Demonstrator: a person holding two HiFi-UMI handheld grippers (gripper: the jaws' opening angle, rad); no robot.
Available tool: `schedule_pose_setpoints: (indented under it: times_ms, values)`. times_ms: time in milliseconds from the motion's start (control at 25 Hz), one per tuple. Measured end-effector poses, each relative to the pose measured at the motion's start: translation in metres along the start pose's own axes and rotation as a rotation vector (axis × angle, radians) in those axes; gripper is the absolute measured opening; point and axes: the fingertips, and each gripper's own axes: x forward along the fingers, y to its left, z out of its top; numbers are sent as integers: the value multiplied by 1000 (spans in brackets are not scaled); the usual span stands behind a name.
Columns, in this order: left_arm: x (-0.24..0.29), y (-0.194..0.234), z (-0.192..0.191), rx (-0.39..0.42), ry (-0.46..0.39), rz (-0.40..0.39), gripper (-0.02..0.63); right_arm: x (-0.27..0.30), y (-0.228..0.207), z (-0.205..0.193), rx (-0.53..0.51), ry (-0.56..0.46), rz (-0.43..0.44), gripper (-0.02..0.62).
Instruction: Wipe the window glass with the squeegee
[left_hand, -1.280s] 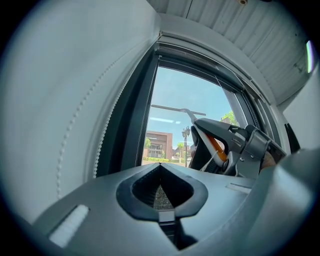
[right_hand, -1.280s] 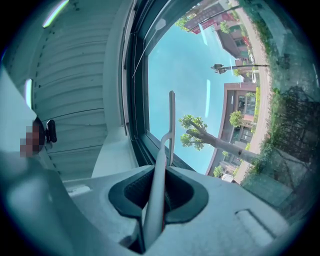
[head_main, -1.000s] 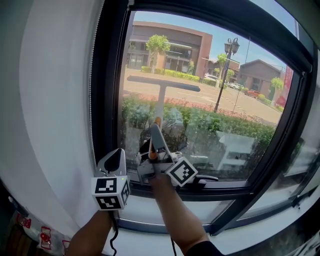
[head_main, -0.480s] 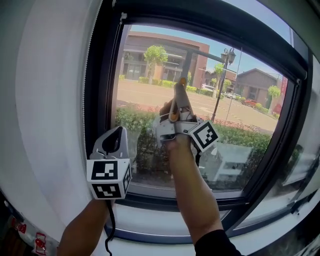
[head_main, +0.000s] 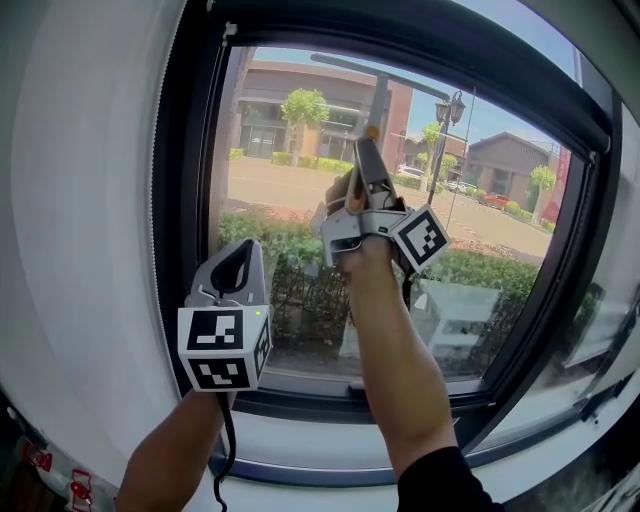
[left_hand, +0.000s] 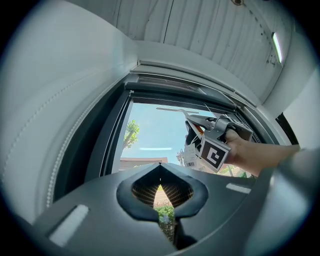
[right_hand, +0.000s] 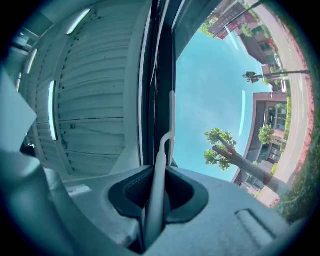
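Up at the head of the pane, the squeegee (head_main: 379, 100) stands with its handle upright and its crossbar just under the dark upper window frame (head_main: 450, 48), a little left of the pane's middle. The right hand-held gripper (head_main: 366, 150) pinches the handle low down; the right gripper view shows the pale shaft clamped between the two dark pads and the blade running alongside the frame. Whether the rubber is fully on the window glass (head_main: 280, 210) cannot be told from these views.

The left hand-held gripper (head_main: 238, 262) is held low beside the left side of the frame, its jaws pressed together on nothing, taking no part in the wipe.

Judged from how things stand, this looks like the top of a stroke, with the pull down the pane not yet made. No water, foam or streaks show on the glass, so which strips are already wiped cannot be read; the street and hedges outside look equally sharp across it.

Room upward is all but gone, the crossbar close under the frame. Below lies the whole height of the pane down to the sill (head_main: 330, 425), and bare glass lies open on both sides of the blade, more to the right. The right forearm (head_main: 395, 350) crosses the lower middle of the pane
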Motion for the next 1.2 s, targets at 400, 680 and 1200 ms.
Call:
schedule_pose_setpoints:
  times_ms: [400, 680, 1200]
  values:
    - [-7, -19, -31, -32, 49, -30, 18, -63, -7, -28, 53, 26, -14, 43]
    - [-19, -34, -68, -65, 117, -37, 18, -129, -14, -52, 103, 46, -62, 43]
    - [-53, -51, -166, -116, 283, -26, 18, -253, -24, -122, 174, 84, -204, 43]
